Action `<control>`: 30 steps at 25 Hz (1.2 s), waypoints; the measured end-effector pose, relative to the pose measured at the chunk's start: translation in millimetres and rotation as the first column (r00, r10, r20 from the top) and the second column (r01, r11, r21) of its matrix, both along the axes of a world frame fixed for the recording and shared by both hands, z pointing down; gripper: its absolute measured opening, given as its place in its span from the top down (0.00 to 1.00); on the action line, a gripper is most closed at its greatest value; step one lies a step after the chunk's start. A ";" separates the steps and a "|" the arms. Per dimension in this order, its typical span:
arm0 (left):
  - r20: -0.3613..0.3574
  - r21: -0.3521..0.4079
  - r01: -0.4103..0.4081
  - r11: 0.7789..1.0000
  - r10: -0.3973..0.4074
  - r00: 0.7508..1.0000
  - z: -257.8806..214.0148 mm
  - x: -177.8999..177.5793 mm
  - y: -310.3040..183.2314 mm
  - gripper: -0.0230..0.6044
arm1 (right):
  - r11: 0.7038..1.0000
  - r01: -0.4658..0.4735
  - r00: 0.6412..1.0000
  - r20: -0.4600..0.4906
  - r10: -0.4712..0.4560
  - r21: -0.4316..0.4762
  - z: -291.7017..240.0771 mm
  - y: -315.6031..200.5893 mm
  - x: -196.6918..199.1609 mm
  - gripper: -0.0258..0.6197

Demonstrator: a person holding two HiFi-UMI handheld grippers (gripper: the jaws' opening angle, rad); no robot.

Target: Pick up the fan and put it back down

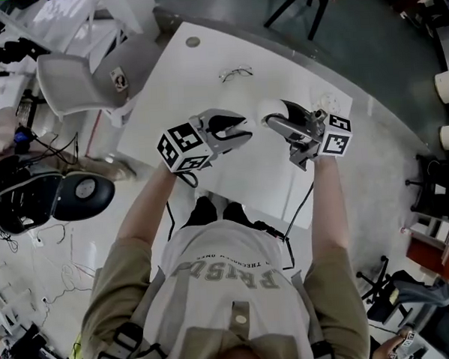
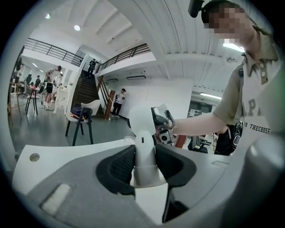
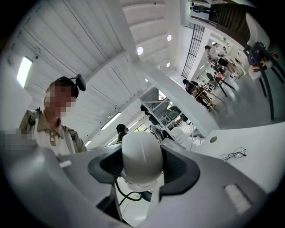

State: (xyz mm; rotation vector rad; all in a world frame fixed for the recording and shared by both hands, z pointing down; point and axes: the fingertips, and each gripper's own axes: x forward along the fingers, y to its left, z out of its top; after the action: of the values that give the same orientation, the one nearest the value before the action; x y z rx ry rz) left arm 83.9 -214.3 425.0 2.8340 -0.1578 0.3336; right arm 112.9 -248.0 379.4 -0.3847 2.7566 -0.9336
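Jaws clamp the smooth white fan (image 2: 142, 122): left gripper (image 2: 144, 165) on slim stem, right gripper (image 3: 142, 171) on domed head.

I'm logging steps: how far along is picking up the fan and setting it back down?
Done: the fan is gripped: left tongs clamp its stem, right tongs its round head. In hand: the lift; whether it is off the table is unclear. Left: setting it down and letting go.

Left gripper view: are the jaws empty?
No, the white stem of the fan stands between the jaws of the left gripper, pressed from both sides.
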 end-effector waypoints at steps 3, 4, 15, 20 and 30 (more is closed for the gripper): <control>0.029 0.013 -0.007 1.000 0.007 1.000 7.1 -4.1 -2.1 0.71 | 0.999 0.024 0.997 -0.079 -0.021 0.033 0.9 -0.2 -10.4 0.60; 0.037 0.016 -0.006 1.000 0.006 0.999 9.3 -5.6 -3.7 0.71 | 0.998 0.033 0.994 -0.106 -0.028 0.045 0.8 -1.2 -14.3 0.60; 0.156 0.060 0.013 0.998 -0.022 0.987 30.0 -11.6 -15.6 0.65 | 0.984 0.095 0.939 -0.342 -0.038 0.151 5.4 -9.1 -40.4 0.61; 0.217 0.066 0.034 0.997 -0.047 0.975 45.3 -21.6 -17.4 0.48 | 0.979 0.101 0.911 -0.412 -0.018 0.180 18.5 -12.0 -44.6 0.61; 0.303 0.108 0.102 0.989 -0.130 0.944 71.3 -58.8 -31.8 0.37 | 0.954 0.146 0.840 -0.543 0.020 0.261 49.1 -24.9 -69.8 0.61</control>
State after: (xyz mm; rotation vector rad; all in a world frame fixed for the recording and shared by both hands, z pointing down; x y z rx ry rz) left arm 25.1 -246.1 496.3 2.8257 -0.4127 0.7618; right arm 43.1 -272.8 428.5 -0.5812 3.3767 -0.4503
